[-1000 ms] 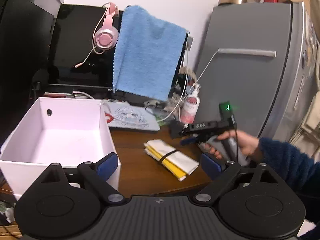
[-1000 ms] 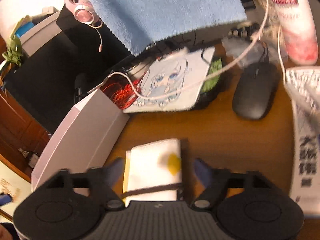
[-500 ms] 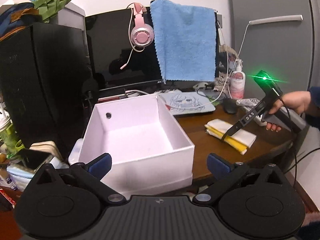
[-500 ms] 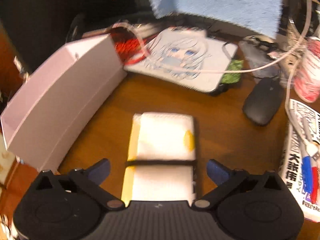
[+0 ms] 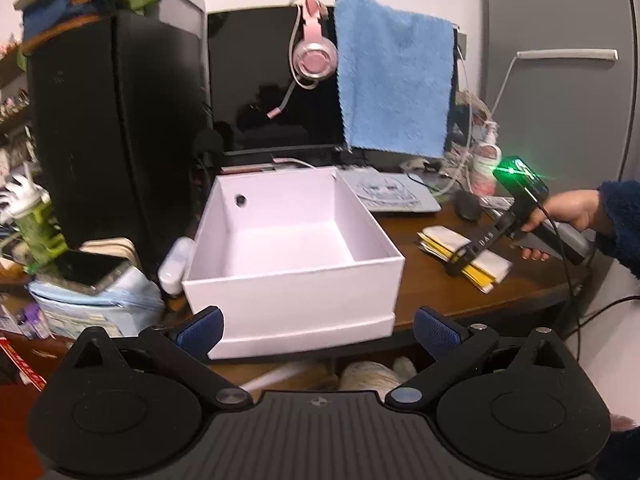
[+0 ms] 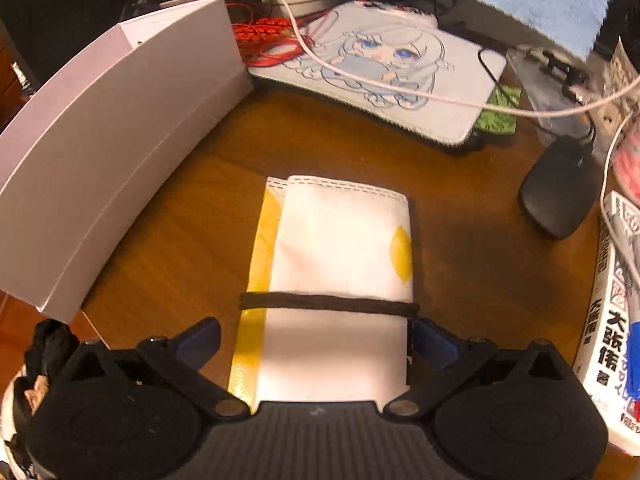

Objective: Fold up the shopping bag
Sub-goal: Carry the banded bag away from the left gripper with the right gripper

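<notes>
The folded shopping bag [image 6: 340,240], white with yellow edges, lies flat on the brown desk with a black elastic band [image 6: 328,304] around it. My right gripper [image 6: 316,338] is open and straddles the bag's near end, one finger on each side. In the left wrist view the same bag [image 5: 444,238] sits at the right of the desk. There the right gripper [image 5: 464,256] tips down onto it, held by a hand [image 5: 568,212] in a dark blue sleeve. My left gripper [image 5: 318,326] hangs open off the desk's front edge, holding nothing.
An open white box [image 5: 292,276] stands left of the bag, near the desk's front edge. Behind are a printed mouse pad [image 6: 384,72], a black mouse [image 6: 560,188], cables, a monitor with a blue towel [image 5: 394,88] and pink headphones [image 5: 312,56]. A book [image 6: 616,320] lies right.
My left gripper has drawn back and to the left, so the white box now fills its view. My right gripper has pulled back a little along the bag; the bag stayed put.
</notes>
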Tool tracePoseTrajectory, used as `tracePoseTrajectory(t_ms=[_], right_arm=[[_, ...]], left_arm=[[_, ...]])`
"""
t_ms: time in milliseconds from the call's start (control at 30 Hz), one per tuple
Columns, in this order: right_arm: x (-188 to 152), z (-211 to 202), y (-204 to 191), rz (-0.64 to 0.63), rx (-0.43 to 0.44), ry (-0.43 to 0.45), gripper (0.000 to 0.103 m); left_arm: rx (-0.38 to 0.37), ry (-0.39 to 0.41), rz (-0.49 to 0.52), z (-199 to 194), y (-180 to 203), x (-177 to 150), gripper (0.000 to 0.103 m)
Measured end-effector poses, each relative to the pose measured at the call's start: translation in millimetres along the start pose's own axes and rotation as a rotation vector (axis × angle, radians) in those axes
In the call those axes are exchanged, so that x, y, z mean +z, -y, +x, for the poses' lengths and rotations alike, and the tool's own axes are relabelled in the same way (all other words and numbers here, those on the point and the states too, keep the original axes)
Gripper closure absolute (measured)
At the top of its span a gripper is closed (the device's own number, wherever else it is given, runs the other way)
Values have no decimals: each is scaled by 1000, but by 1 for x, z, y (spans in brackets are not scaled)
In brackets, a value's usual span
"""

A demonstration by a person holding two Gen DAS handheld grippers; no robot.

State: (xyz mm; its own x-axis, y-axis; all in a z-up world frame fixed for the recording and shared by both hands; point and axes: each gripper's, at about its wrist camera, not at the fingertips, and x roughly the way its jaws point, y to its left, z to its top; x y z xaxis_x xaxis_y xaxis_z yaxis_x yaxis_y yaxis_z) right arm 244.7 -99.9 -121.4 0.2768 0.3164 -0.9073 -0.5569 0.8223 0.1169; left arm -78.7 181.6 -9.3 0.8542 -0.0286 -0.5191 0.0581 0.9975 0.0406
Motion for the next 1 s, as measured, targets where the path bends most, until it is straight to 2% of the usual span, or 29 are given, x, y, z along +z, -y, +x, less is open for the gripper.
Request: tracePoseTrajectory(t_ms=[133, 233, 367, 500, 600, 633, 667, 800, 867, 933, 1000], right_arm=[[1, 2, 0, -18, -7, -3, 2], [1, 0, 1, -29, 2, 3, 9], [0, -5, 1, -25, -2, 28, 14], [2, -20, 0, -14, 6, 72, 15], [13, -49, -9, -19, 46, 124, 17], [19, -64, -17, -46, 58, 151, 18], [25, -77, -26, -76, 62, 180, 23], [59, -125, -68, -186, 99, 279, 29], [73, -130, -83, -231, 71, 290, 29], [82, -113, -89, -267, -7, 265, 29], [89, -89, -82, -241, -52, 248, 35]], left_arm=[[67, 11, 6, -3, 2, 0, 0], [149, 9, 72, -4, 8, -4, 1], [173, 21, 141, -4, 9, -12, 1], [63, 57, -36, -6, -14, -22, 1], [45, 91, -151, -6, -31, -30, 1], [71, 100, -174, -6, -34, -32, 2], [100, 111, -189, -7, -36, -35, 2], [145, 149, -204, -8, -42, -44, 4], [117, 164, -243, -9, -45, -49, 4], [65, 165, -274, -6, -48, -54, 4], [38, 148, -297, 0, -51, -57, 4]])
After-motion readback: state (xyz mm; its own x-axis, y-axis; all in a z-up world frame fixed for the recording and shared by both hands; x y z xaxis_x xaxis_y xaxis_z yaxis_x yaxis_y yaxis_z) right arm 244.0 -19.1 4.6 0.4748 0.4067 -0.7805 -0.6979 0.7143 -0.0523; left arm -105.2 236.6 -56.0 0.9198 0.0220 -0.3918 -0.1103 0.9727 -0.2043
